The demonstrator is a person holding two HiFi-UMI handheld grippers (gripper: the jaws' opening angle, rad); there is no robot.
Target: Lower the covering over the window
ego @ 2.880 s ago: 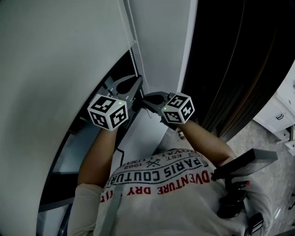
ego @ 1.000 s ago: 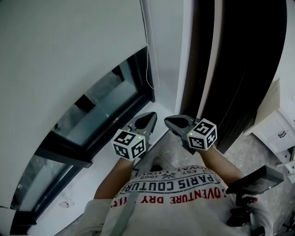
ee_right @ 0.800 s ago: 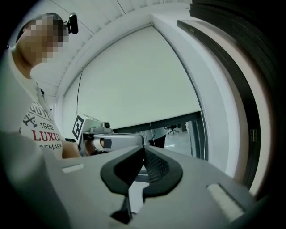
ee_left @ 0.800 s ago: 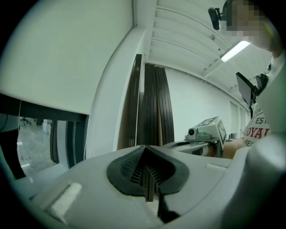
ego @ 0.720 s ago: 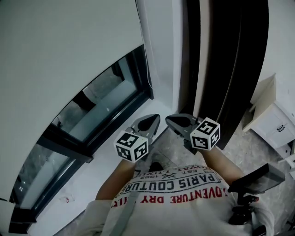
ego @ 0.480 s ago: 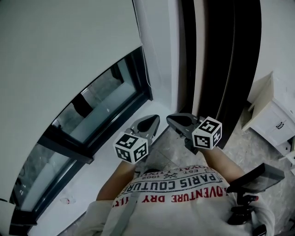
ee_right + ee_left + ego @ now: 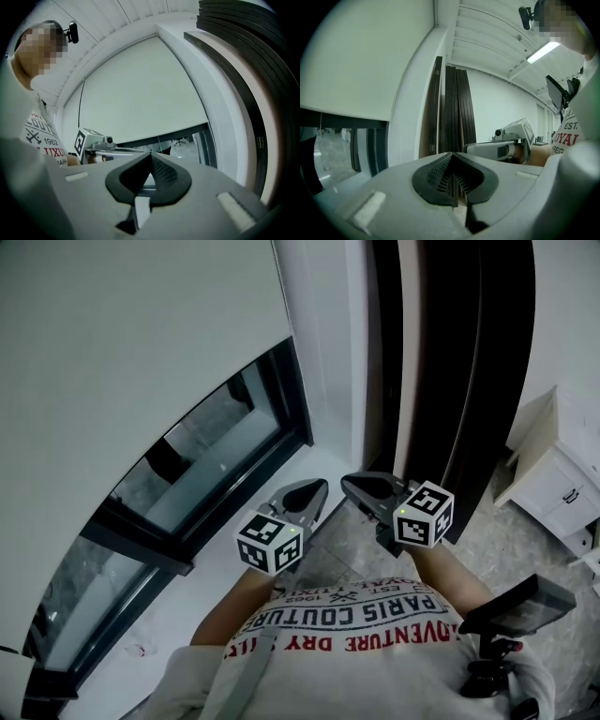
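The white roller blind covers most of the window; a strip of bare glass shows under its bottom edge. In the right gripper view the blind fills the frame and a thin cord hangs at its left side. My left gripper and right gripper hover side by side above the white sill, well clear of blind and cord. Both are shut with nothing between the jaws, as the left gripper view and right gripper view show.
Dark slats lean upright against the wall right of the window frame. A white cabinet stands at the far right. A black device hangs by my right hip. The floor below is pale stone.
Both grippers have come away from the cord beside the window frame and now sit lower and nearer my body. Over the last half second they have hardly moved.
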